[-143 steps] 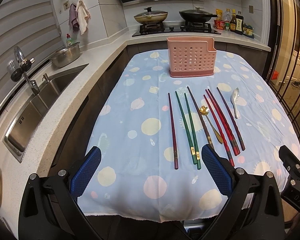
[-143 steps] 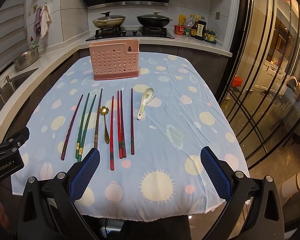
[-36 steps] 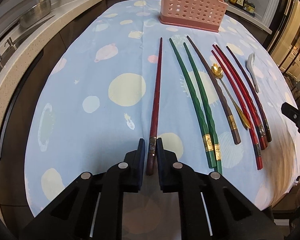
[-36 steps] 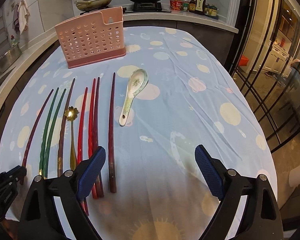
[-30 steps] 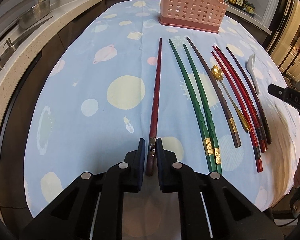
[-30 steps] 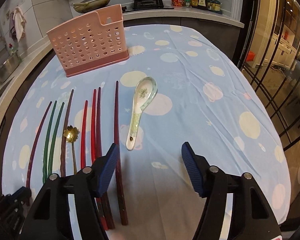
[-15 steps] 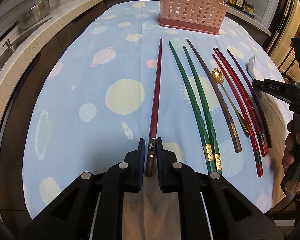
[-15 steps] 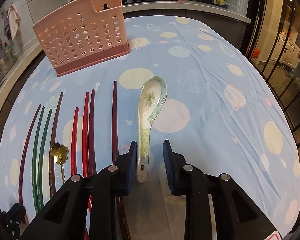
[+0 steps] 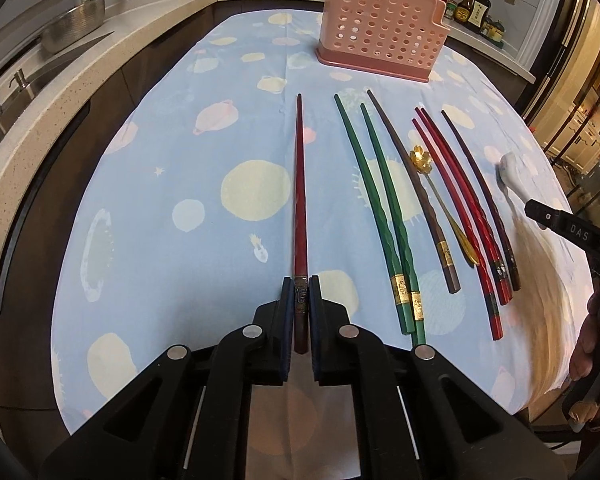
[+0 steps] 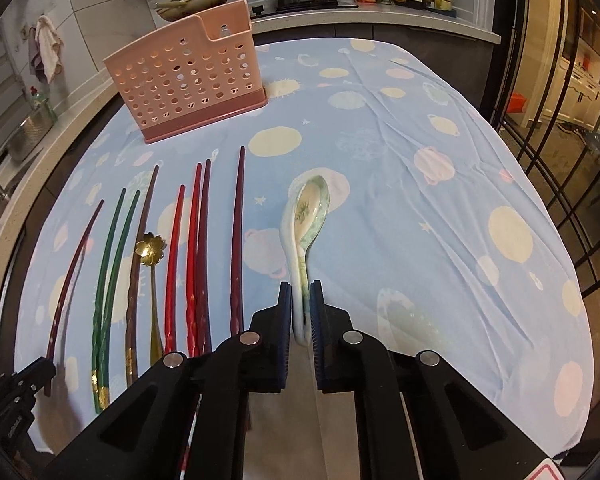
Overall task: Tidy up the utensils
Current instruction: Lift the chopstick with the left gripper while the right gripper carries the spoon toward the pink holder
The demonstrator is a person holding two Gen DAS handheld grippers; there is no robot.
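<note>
on tablecloth (image 9: 148, 184) | left tool (image 9: 300, 292) pinches maroon chopstick (image 9: 300, 184) | right tool (image 10: 300, 300) pinches ceramic spoon (image 10: 306, 216)

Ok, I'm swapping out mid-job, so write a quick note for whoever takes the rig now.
Left tongs: shut on the dark red chopstick, by its handle end.
Right tongs: shut on the ceramic spoon, by its handle.
Pink holder: upright at the far end of the cloth, nothing visibly in it yet.
Left to do: the two held items, other chopsticks and gold spoon go in.

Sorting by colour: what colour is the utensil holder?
Pink utensil holder, darker pink base; the right wrist view shows it best.
</note>
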